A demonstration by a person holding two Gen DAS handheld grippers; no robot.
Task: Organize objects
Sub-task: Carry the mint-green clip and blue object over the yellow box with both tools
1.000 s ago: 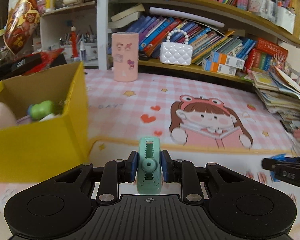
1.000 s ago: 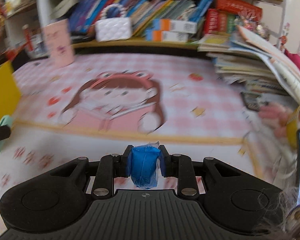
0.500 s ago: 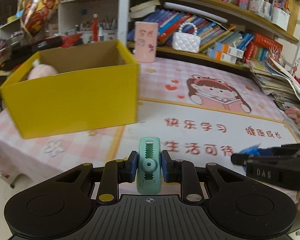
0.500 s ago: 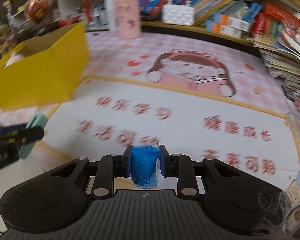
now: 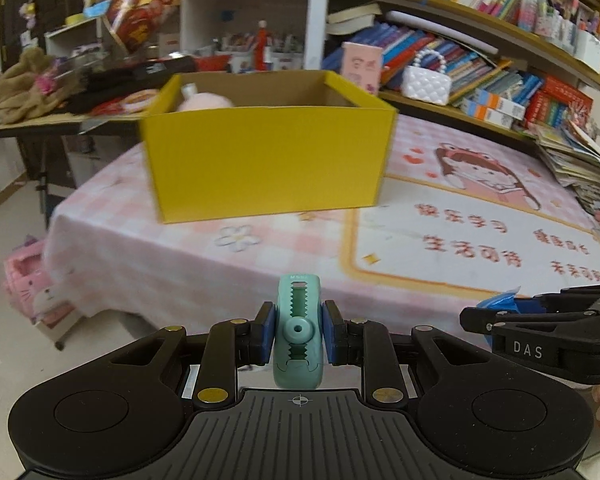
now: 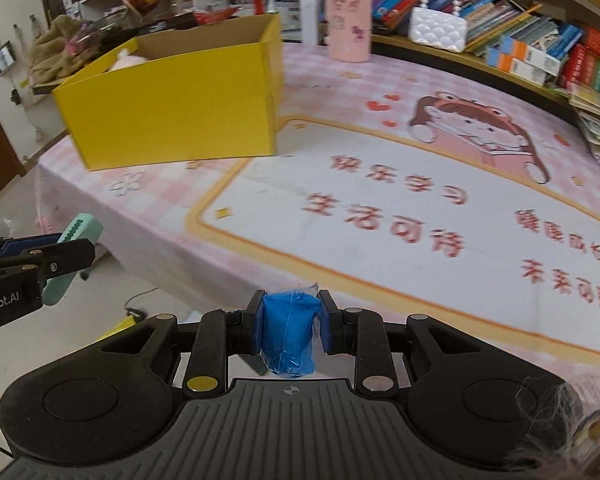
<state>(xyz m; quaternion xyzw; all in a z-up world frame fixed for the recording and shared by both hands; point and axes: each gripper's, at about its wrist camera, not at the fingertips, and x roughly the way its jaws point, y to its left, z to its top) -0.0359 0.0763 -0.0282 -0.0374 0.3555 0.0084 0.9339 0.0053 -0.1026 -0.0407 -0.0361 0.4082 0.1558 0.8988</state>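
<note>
My left gripper (image 5: 298, 338) is shut on a mint-green toothed clip (image 5: 298, 332), held upright off the table's near edge. My right gripper (image 6: 288, 326) is shut on a blue wrapped packet (image 6: 288, 334), also back from the near edge. A yellow cardboard box (image 5: 266, 164) stands open on the table's left part, with a pink plush toy (image 5: 204, 102) inside. The box also shows in the right wrist view (image 6: 172, 98). The left gripper and its clip (image 6: 74, 256) show at the left of the right wrist view; the right gripper (image 5: 500, 316) shows at the right of the left wrist view.
The table wears a pink checked cloth (image 6: 400, 208) with a cartoon girl. A pink canister (image 6: 348, 22) and a white quilted purse (image 6: 438, 30) stand at the back by bookshelves. Stacked magazines (image 5: 580, 168) lie at the right. A pink cat stool (image 5: 36, 292) sits on the floor, left.
Both grippers have pulled back from the table, still holding the clip and the blue packet. The yellow box now lies farther off and more to the centre of the left wrist view.
</note>
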